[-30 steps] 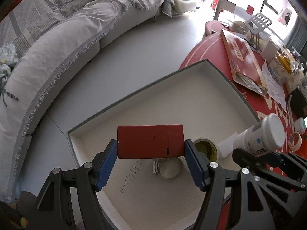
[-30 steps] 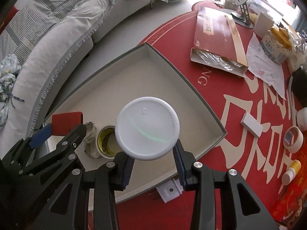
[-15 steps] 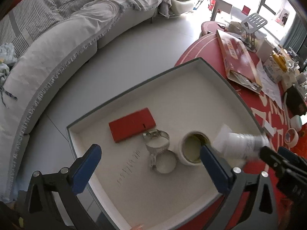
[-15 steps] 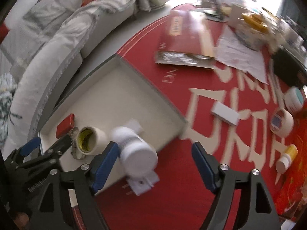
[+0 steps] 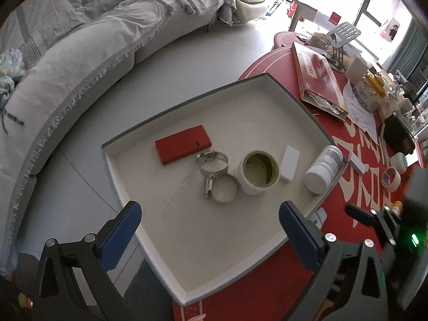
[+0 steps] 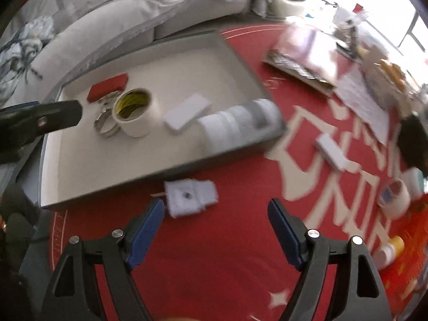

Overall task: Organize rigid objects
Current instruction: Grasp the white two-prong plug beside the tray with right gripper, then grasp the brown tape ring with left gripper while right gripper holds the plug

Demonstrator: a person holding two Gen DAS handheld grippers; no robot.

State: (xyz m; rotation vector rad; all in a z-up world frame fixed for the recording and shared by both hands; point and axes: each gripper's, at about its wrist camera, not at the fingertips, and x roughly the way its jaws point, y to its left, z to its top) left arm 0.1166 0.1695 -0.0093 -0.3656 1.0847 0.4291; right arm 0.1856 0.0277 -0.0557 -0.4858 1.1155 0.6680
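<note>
Both grippers stand empty, and their spread blue pads explain why the tray looks as it does: each has given up its load into it. Nearest in the left wrist view, the left gripper [image 5: 208, 234] hangs over the near part of the tray [image 5: 267, 79], its jaws as wide as they go with nothing between them. In the right wrist view the right gripper [image 6: 216, 230] is also parted and bare, poised over the red tablecloth [image 6: 214, 267] just outside the tray's near wall, with a small white packet [image 6: 190, 196] lying on the cloth just ahead of its left pad; that may be the next pick, though this is only a guess. Farther in, the collected things sit in a loose row across the tray floor: two metal rings [image 5: 218, 176] touching each other, a roll of tape [image 5: 258, 172] standing on end just right of them, a white block [image 5: 289, 163] beside that, and the white bottle [image 5: 323, 169] lying on its side against the tray's right wall, likely resting where it rolled to a stop. Beyond the rings lies the red box [image 5: 183, 147], flat and slightly angled. Loose items remain on the cloth to the right, among them another tape roll [image 6: 394, 198] and a small white bar [image 6: 333, 153], so the sorting seems unfinished. Farthest off, a grey sofa [image 5: 80, 53] curves around the floor.
</note>
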